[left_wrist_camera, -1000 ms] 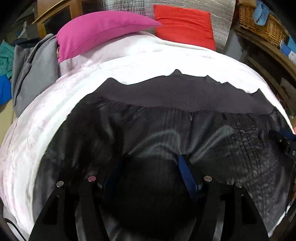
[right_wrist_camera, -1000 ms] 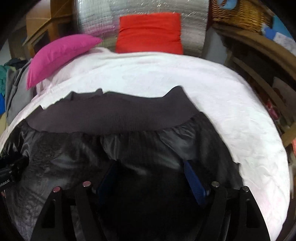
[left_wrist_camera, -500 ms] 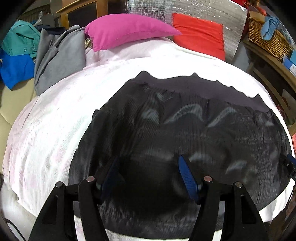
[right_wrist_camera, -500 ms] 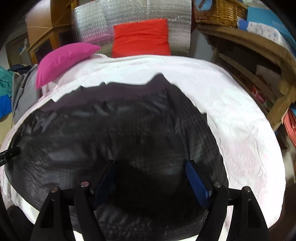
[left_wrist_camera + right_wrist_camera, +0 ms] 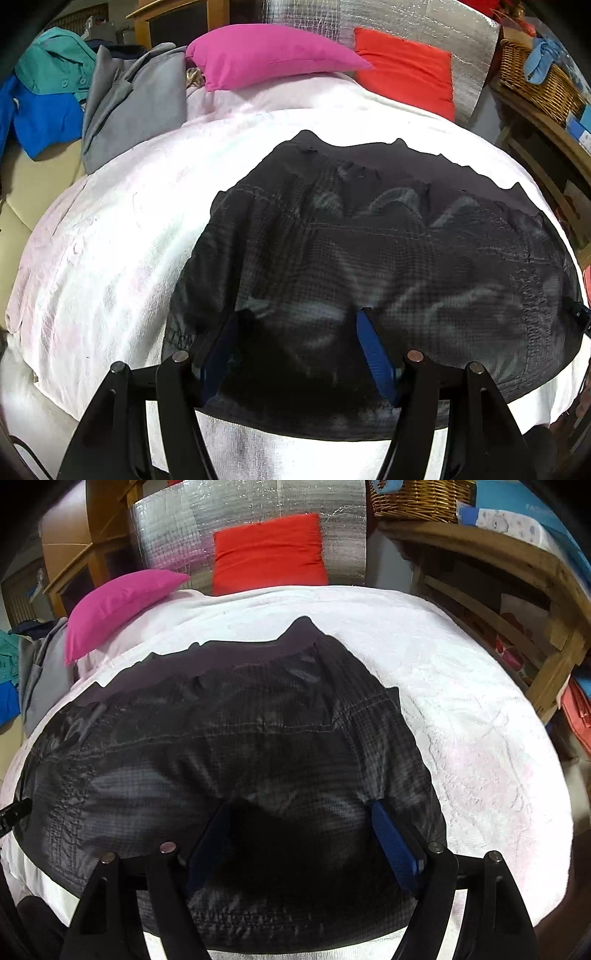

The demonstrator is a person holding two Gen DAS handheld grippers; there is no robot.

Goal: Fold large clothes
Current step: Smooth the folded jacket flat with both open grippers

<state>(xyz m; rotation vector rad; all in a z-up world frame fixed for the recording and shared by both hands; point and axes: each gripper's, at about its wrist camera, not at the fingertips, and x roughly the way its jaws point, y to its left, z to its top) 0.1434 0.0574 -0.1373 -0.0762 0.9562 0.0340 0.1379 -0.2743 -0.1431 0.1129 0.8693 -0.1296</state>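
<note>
- While both views show a black jacket spread flat on the white bedcover, the left wrist view puts the left gripper [image 5: 301, 349] over the jacket [image 5: 388, 251] near its front edge, jaws apart, blue pads clear of the cloth, nothing held.
- A second ago this view was filled by the grey ribbed hem; now the camera sits further back, and the whole folded garment plus bare bedcover [image 5: 110, 258] shows. My read: the fold is laid down and let go, and the hand is backing off.
- Pink pillow [image 5: 273, 51], red cushion [image 5: 406, 70] and a grey garment [image 5: 136, 99] lie well behind.
- Right wrist view: right gripper [image 5: 303, 834] hovers over the jacket's [image 5: 240, 746] near right part, jaws wide, empty; same pull-back here.
- Next likely another fold or smoothing.
- Writing: box on the shelf [image 5: 524, 520] carries print, too blurred to read. No brand readable on the jacket.
</note>
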